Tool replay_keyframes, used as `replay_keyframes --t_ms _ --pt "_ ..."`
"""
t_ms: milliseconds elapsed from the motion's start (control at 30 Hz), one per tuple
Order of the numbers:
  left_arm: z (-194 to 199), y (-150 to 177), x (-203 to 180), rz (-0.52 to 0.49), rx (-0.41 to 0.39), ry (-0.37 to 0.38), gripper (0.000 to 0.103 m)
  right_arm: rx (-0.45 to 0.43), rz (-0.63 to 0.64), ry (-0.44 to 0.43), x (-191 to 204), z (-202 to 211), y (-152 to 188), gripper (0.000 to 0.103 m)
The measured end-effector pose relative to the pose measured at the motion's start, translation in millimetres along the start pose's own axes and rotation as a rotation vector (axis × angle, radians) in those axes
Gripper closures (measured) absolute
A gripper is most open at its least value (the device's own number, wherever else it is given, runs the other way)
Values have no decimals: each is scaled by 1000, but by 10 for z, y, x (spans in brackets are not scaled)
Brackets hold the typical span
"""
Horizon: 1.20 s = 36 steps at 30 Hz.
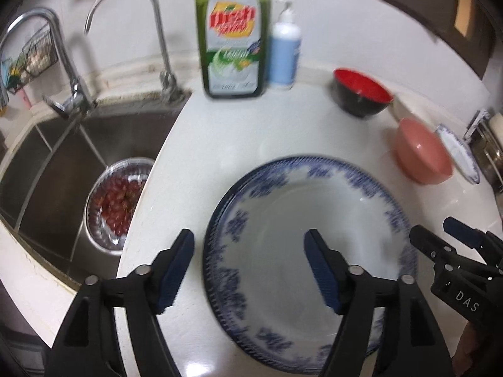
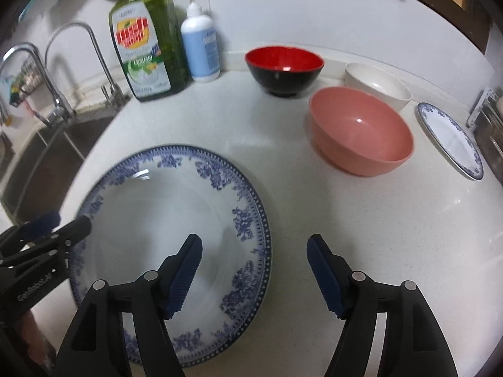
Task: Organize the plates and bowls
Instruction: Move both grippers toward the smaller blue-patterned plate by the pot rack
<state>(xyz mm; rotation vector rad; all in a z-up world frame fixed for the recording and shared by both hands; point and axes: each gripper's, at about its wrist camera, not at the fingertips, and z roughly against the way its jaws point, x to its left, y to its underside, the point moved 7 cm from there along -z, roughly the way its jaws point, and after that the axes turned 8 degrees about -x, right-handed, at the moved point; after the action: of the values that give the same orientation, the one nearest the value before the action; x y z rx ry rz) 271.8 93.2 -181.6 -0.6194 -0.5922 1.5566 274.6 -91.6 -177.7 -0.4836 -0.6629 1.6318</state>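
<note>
A large blue-and-white plate [image 1: 311,220] [image 2: 151,207] lies flat on the white counter. My left gripper [image 1: 250,270] is open, its jaws straddling the plate's left rim. My right gripper [image 2: 254,275] is open, its jaws straddling the plate's right rim; it also shows in the left wrist view [image 1: 446,235]. Further back stand a pink bowl [image 2: 361,132] [image 1: 421,150], a black bowl with red inside [image 2: 284,69] [image 1: 361,92], a white bowl [image 2: 377,84] and a small blue-rimmed plate [image 2: 449,138] [image 1: 459,154].
A steel sink [image 1: 63,157] lies at the left with a metal bowl of red fruit [image 1: 116,201] in it and two taps [image 1: 72,72] behind. A green dish-soap bottle [image 2: 144,44] and a pump bottle [image 2: 201,47] stand at the wall. A metal rack [image 2: 490,119] is far right.
</note>
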Motion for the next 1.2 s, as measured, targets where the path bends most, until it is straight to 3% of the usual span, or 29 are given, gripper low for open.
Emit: replay_keyframes --t_ms 300,533,767,1033,1200 --pt "327 -338 -578 -104 -137 33 14 -128 -81 10 -479 416 -167 33" --pt "443 -481 -1069 -141 -189 120 9 -255 -34 115 -865 731 -251 33" --pt "469 -647 -1740 -186 -196 232 8 -250 -146 109 -1414 914 -263 33" --pt "416 -969 -2477 -259 -215 317 8 -267 -189 227 -2094 1018 -386 29" --pt "313 -1179 -2920 -326 -212 353 8 -229 -232 279 -2512 987 -483 29"
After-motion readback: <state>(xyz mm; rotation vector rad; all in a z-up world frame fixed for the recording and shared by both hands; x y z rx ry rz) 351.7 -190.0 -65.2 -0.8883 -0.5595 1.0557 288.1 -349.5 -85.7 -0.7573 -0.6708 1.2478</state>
